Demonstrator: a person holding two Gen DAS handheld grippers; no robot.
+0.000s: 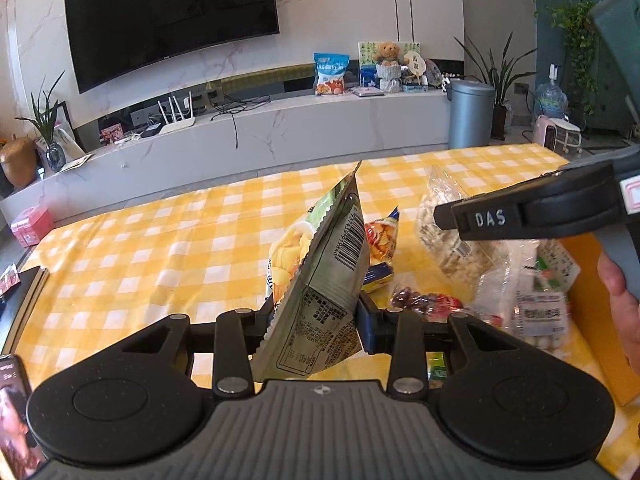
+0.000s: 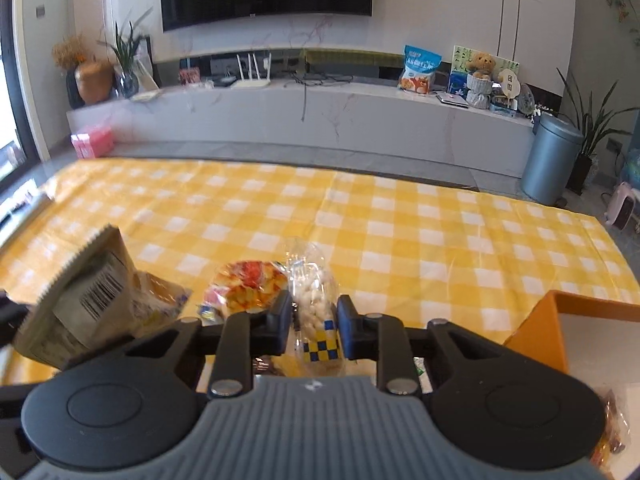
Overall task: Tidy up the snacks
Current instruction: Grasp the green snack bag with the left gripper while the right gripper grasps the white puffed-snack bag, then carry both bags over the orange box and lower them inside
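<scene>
Fingers: our left fingers (image 1: 316, 320) pinch the green snack pouch (image 1: 320, 280); right fingers (image 2: 314, 326) clamp the clear nut bag (image 2: 316, 312) | place: both left of the orange box (image 2: 540, 332), over the desk (image 2: 360, 216) | care: we lift slowly, keeping both bags clear of the pile.

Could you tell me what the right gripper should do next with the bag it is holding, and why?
Probably carry the clear bag of white snacks right and set it in the orange box. The right gripper is shut on that bag, and the box stands open just to its right. The left gripper already holds a green packet, so it is busy.
</scene>
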